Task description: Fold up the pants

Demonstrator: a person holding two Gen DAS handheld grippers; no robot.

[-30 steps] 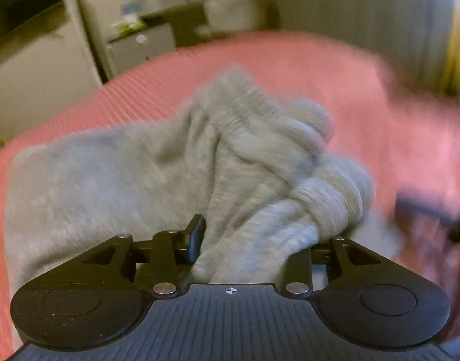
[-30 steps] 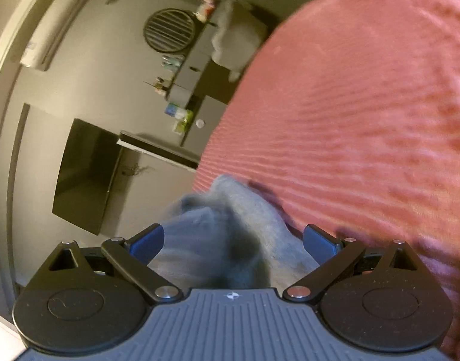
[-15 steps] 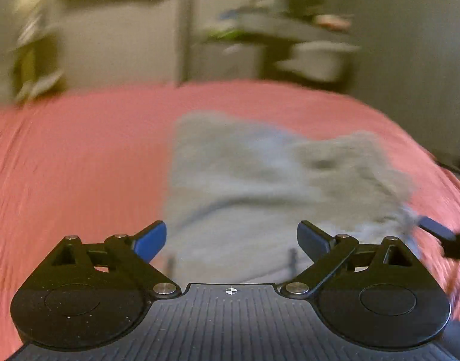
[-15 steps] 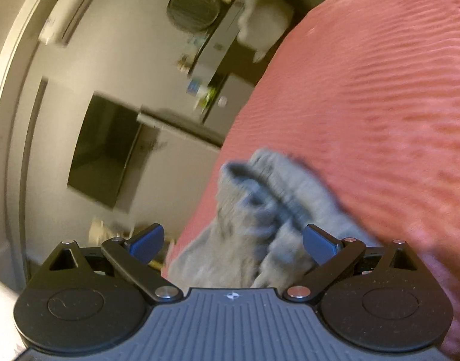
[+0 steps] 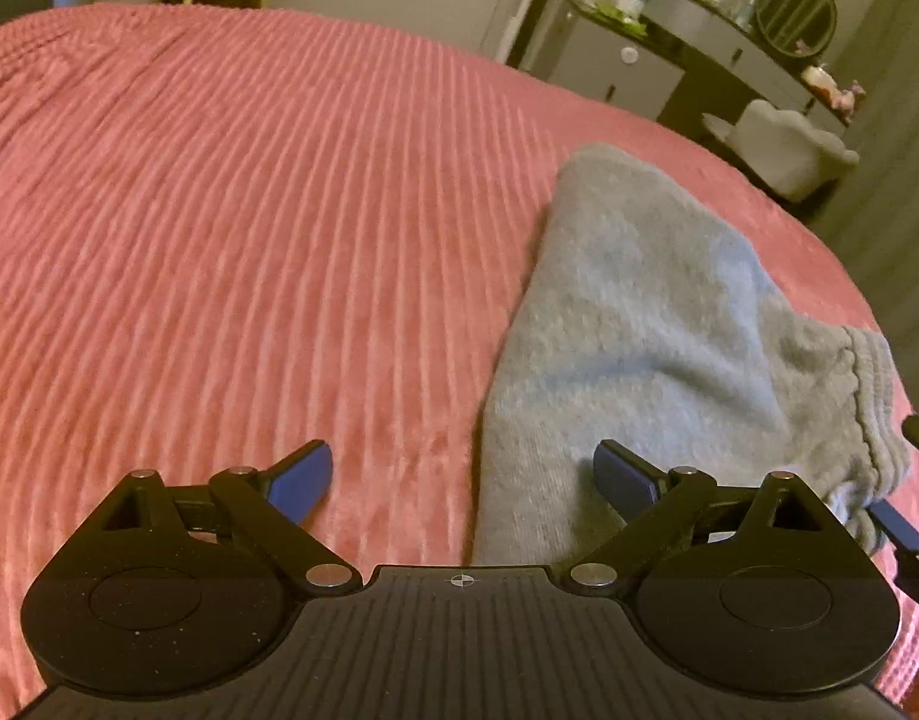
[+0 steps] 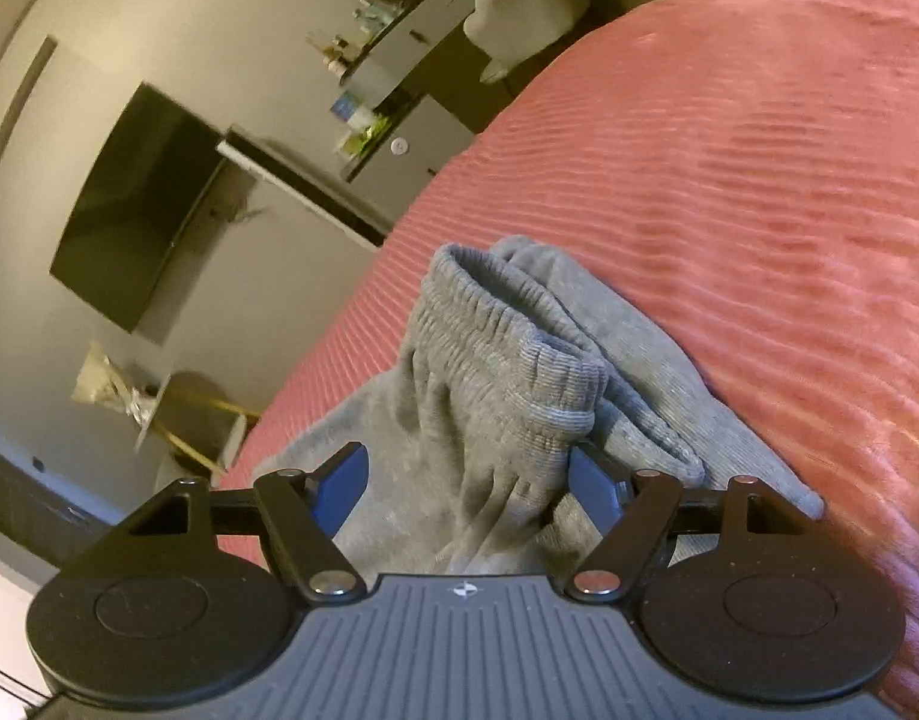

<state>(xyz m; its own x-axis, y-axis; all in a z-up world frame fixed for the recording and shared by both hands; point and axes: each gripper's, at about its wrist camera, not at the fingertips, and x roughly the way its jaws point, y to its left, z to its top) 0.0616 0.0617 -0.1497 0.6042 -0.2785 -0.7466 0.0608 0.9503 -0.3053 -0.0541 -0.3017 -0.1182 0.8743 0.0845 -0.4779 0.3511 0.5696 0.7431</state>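
Pants (image 5: 651, 324): grey sweatpants lay in a folded bundle on the pink ribbed bedspread (image 5: 249, 228), toward its right side in the left view; the ribbed waistband (image 6: 507, 348) stood bunched at the near end.
Left gripper (image 5: 462, 480): we held it with the fingers spread wide and empty, one pad over bare bedspread, the other over the pants' near edge. Whether that pad touched the cloth, we could not tell.
Right gripper (image 6: 462, 483): its fingers were wide apart on either side of the bunched waistband, cloth lying between them but not pinched.
Step in hand: we judged the fold to be laid down, with neither gripper holding cloth, and the waistband end not yet tidy.
Next move: probably we needed to close the right fingers on the waistband and pull it flat, or take both near corners for a further fold. This called for a grip through all layers, so the bundle would not slide apart.
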